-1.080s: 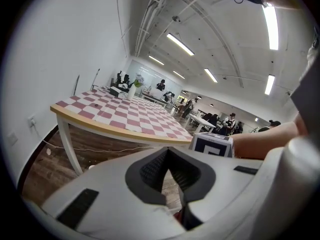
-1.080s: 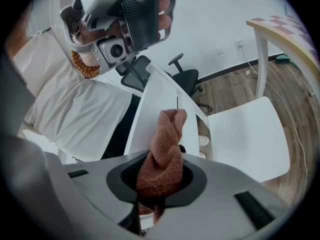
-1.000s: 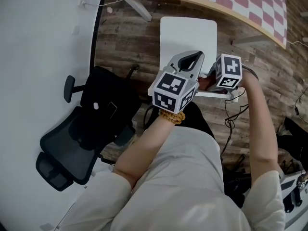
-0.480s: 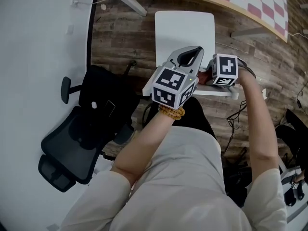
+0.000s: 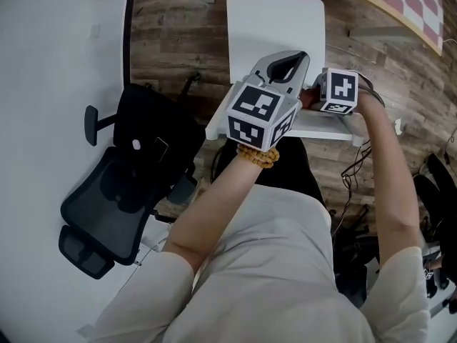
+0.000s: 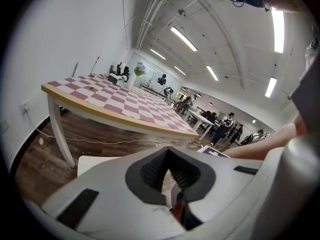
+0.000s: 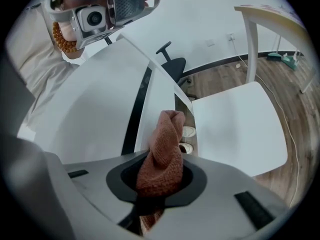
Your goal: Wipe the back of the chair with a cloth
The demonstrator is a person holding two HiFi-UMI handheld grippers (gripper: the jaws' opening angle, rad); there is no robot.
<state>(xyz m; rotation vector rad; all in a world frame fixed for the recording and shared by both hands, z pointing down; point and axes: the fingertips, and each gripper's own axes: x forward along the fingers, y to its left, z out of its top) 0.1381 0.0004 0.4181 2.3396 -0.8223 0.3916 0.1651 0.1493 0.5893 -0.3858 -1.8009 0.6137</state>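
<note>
Cloth point(image 7: 165, 139) is sitting pinched in my right tool point(image 7: 161, 180), a brownish-red bunch poking up out of the closed jaws. It is hanging right by the top edge of the white chair back point(image 5: 323, 125), but I cannot tell if it is touching. My left tool point(image 5: 295, 60) is hovering just beside the right one, over the chair back, with its jaws pressed together and nothing in them. I am standing behind the chair back, and the white seat point(image 5: 275, 27) is showing past both tools. A black office chair point(image 5: 118, 206) is sitting off to my left on the wood floor point(image 5: 178, 48). A checkered tabletop point(image 6: 115, 101) is standing beyond the seat.
</note>
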